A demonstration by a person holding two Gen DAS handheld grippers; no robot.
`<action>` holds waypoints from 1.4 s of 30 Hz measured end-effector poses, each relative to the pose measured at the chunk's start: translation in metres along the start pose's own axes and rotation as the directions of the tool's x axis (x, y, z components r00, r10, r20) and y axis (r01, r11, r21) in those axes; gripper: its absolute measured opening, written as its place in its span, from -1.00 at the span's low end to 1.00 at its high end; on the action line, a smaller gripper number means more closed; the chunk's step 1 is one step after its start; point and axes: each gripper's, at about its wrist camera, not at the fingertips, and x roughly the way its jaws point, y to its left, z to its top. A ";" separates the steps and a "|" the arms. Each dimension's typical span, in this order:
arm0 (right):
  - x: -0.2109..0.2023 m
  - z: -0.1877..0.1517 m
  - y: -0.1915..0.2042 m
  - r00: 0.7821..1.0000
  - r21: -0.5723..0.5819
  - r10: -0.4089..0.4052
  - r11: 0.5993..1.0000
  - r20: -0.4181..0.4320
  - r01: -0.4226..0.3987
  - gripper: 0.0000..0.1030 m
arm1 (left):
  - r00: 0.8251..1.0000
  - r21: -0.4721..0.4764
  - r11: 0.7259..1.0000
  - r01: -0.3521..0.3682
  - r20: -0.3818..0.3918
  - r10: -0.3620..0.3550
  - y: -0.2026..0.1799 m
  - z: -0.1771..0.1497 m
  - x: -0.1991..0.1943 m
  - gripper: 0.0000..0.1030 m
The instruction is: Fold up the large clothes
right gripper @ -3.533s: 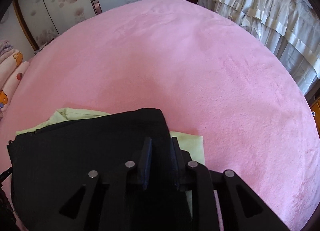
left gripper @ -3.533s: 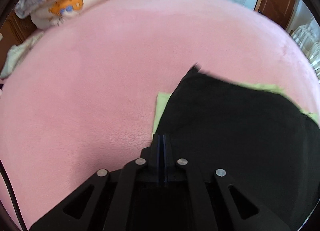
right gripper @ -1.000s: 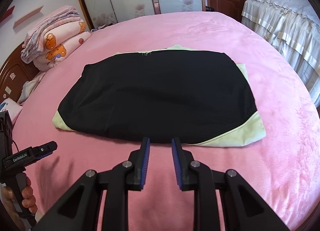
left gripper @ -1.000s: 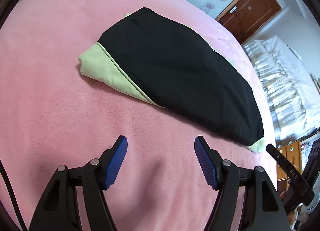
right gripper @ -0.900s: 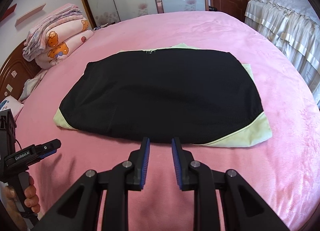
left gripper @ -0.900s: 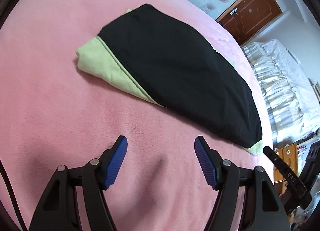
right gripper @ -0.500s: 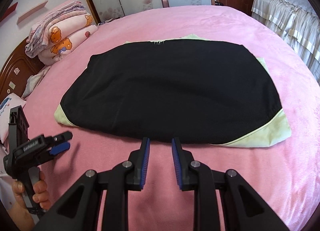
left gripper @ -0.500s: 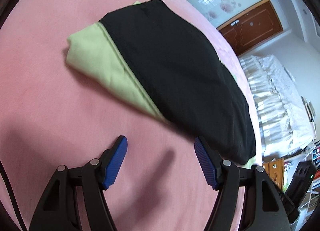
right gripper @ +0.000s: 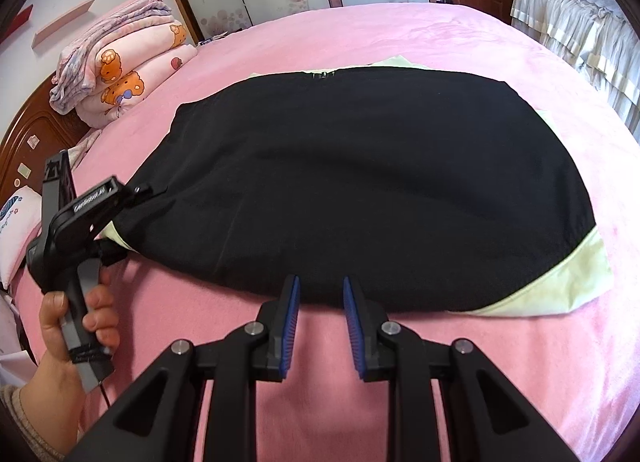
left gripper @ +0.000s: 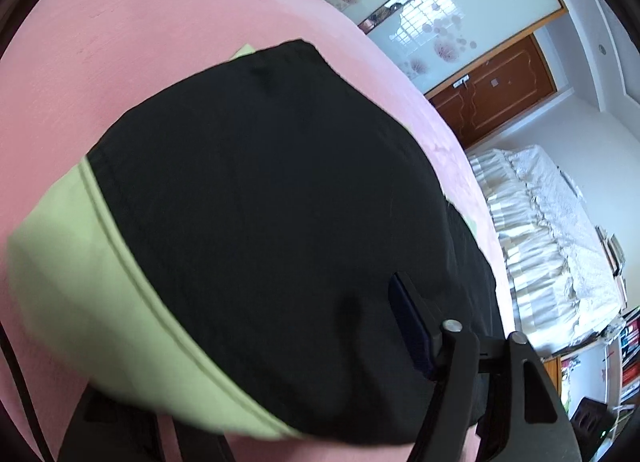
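Right wrist view: my left fingers [right gripper: 132, 198] are closing over the black-and-green garment's [right gripper: 360, 166] left corner on the bed [right gripper: 440, 362]; their white label is unreadable. My right fingers [right gripper: 320, 302] stand narrowly apart, empty.

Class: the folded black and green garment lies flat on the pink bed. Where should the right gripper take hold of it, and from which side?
Probably the near folded edge of the garment, approached low from the bed's front: the right gripper already faces that edge, jaws upright, nothing between them.
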 end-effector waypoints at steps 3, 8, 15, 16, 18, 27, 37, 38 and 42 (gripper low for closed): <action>0.003 0.008 0.004 1.000 -0.013 0.005 1.000 0.015 -0.004 -0.56 | 0.999 -0.021 0.998 -0.052 0.004 0.052 0.007 0.010 0.001 -0.70; 0.009 0.039 0.018 0.996 -0.054 -0.001 0.999 0.093 0.006 -0.56 | 0.996 0.014 0.998 -0.065 0.059 0.064 -0.003 0.008 -0.015 -0.85; 0.055 0.084 0.044 0.993 -0.158 -0.030 0.986 0.114 0.048 -0.57 | 0.972 0.236 0.957 -0.168 0.204 0.120 -0.075 0.006 -0.038 -0.89; 0.066 0.087 0.047 0.995 -0.171 -0.036 0.984 0.089 0.050 -0.57 | 0.968 0.265 0.947 -0.182 0.217 0.125 -0.086 0.006 -0.039 -0.89; 0.093 0.086 0.048 0.998 -0.189 -0.061 0.980 0.009 0.061 -0.57 | 0.969 0.295 0.938 -0.181 0.216 0.119 -0.100 0.008 -0.040 -0.89; 0.101 0.089 0.003 0.985 0.015 0.151 0.989 -0.081 -0.150 -0.58 | 0.952 0.482 0.834 -0.268 0.266 0.153 -0.194 -0.007 -0.031 -0.89; -0.022 0.036 -0.161 0.995 0.356 0.100 0.929 0.022 -0.101 -0.58 | 0.983 0.802 0.570 -0.179 0.127 0.130 -0.313 -0.115 0.047 -0.77; -0.032 0.026 -0.179 0.998 0.389 0.061 0.919 0.026 -0.067 -0.58 | 0.983 0.830 0.535 -0.159 0.083 0.164 -0.315 -0.132 0.064 -0.76; -0.050 -0.004 -0.225 1.000 0.484 0.015 0.875 0.024 -0.025 -0.58 | 0.948 0.909 0.395 -0.135 0.003 0.317 -0.303 -0.190 0.113 -0.64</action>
